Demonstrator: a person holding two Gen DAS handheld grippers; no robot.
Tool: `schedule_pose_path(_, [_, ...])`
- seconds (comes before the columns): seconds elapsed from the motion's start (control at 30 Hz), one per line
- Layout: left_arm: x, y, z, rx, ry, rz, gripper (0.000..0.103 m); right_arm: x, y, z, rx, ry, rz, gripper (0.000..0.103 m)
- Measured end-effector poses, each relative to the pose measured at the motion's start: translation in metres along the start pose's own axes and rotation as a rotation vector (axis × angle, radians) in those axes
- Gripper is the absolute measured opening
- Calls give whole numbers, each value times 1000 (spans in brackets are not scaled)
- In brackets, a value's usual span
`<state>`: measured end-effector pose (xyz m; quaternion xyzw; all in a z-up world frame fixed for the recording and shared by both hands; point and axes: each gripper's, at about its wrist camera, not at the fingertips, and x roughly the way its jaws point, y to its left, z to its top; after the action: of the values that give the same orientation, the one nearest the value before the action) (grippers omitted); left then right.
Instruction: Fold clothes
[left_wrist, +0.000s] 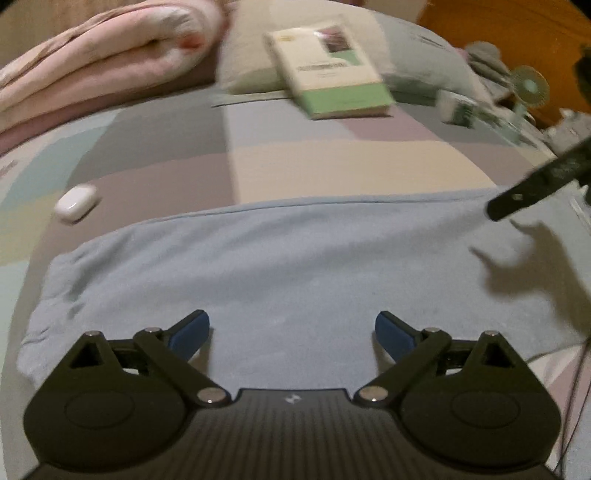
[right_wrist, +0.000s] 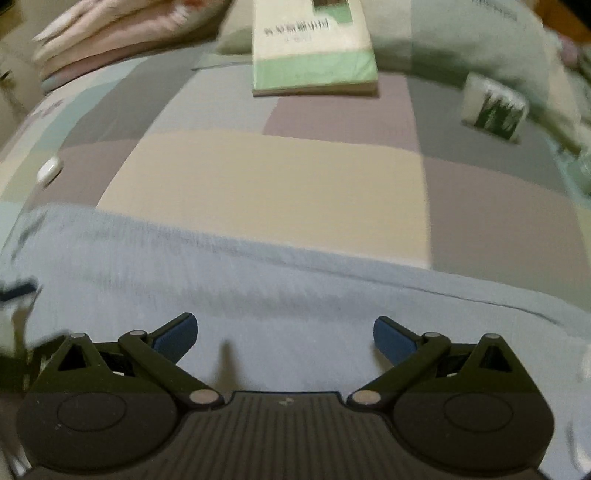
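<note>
A light blue garment (left_wrist: 280, 266) lies spread flat on a patchwork bedspread (left_wrist: 332, 166). It also fills the lower half of the right wrist view (right_wrist: 258, 288). My left gripper (left_wrist: 291, 332) is open and empty, hovering over the garment's near part. My right gripper (right_wrist: 283, 334) is open and empty over the same garment. A black finger of the right gripper (left_wrist: 532, 188) shows in the left wrist view above the garment's far right corner. Both views are motion-blurred.
A green-and-white book (left_wrist: 328, 70) (right_wrist: 314, 48) leans on a pillow (left_wrist: 417, 59) at the back. A folded pink quilt (left_wrist: 96, 70) lies back left. A white earbud case (left_wrist: 75, 203) (right_wrist: 50, 170) sits left. A small box (right_wrist: 493, 107) and a fan (left_wrist: 528, 86) stand right.
</note>
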<state>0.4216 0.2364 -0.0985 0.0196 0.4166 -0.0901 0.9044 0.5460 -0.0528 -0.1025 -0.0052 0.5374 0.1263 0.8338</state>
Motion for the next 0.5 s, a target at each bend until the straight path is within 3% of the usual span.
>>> schedule_pose_path(0.07, [-6,13,-1,-39,-1,2,96,16,10,12,40,28,-6,103])
schedule_pose_path(0.2, [-14,25,-1,-72,-17,24,96,54,38,13,12,91,-103,103])
schedule_pose_path(0.3, [-19,32,0,-94,-39,8,96,62,54,21,-3,-8,-152,103])
schedule_pose_path(0.5, [-28,36,0,-96,-58,-5,96,55,57,39,20,-34,-113,103])
